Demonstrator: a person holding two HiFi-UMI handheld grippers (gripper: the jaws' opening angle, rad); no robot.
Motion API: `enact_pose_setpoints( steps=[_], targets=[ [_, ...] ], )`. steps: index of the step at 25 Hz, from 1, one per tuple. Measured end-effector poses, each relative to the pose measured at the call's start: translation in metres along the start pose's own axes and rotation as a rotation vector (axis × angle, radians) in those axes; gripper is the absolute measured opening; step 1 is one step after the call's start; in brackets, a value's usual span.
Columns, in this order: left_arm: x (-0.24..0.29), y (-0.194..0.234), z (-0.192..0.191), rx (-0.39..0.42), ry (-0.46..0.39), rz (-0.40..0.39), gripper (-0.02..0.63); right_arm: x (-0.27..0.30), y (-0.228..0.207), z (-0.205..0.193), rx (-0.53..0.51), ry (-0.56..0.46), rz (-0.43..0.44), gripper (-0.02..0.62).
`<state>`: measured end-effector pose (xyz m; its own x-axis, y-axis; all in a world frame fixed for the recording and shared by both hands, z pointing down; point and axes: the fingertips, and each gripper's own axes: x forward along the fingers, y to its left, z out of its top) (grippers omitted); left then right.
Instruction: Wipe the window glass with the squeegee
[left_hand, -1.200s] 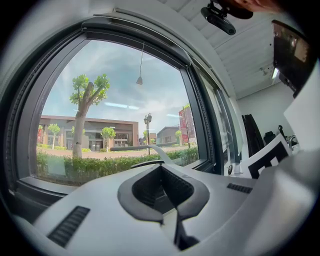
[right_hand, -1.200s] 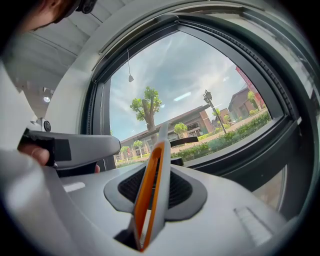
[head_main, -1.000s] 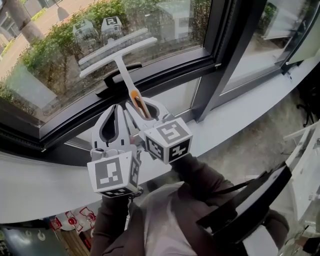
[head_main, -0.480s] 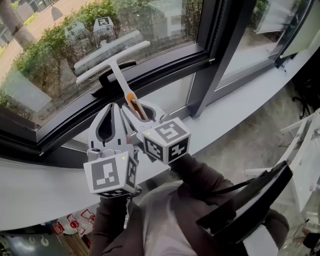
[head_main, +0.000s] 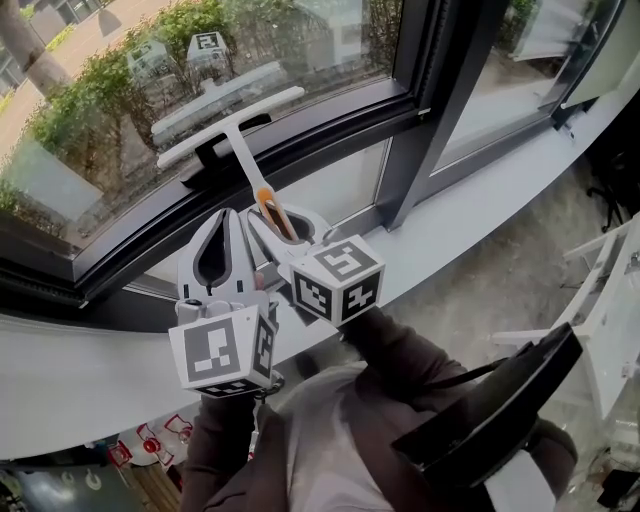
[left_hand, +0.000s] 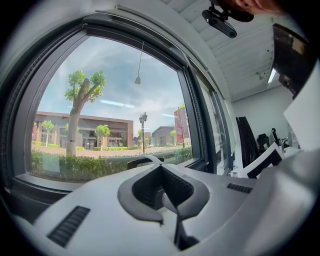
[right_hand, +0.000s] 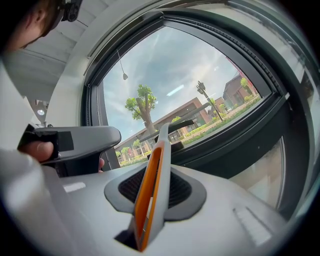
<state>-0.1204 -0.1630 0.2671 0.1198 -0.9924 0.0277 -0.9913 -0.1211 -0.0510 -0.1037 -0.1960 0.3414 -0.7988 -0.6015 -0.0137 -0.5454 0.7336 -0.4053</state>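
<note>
**A:** Where is the squeegee (head_main: 232, 122)?

**B:** It is in the upper left of the head view, low on the window glass (head_main: 100, 110). Its white blade is tilted, with the right end higher. I can't tell if it touches the glass.

**A:** Who has it?

**B:** The right claw (head_main: 278, 222) pinches its orange-and-white handle.

**A:** And the left claw (head_main: 222, 225)?

**B:** It is pressed together with nothing in it. It sits just beside the right one, near the white sill (head_main: 470, 235).

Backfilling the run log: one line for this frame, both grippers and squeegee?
right gripper: shut on squeegee handle | blade: low on window glass | left gripper: shut, empty, beside right
</note>
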Motion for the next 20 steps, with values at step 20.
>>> enact_pose_setpoints(
  steps=[20],
  targets=[
    [0.046, -0.036, -0.014, 0.004, -0.004, 0.065, 0.002, -0.034, -0.052, 0.052, -0.094, -0.098, 0.053, 0.069]
  ],
)
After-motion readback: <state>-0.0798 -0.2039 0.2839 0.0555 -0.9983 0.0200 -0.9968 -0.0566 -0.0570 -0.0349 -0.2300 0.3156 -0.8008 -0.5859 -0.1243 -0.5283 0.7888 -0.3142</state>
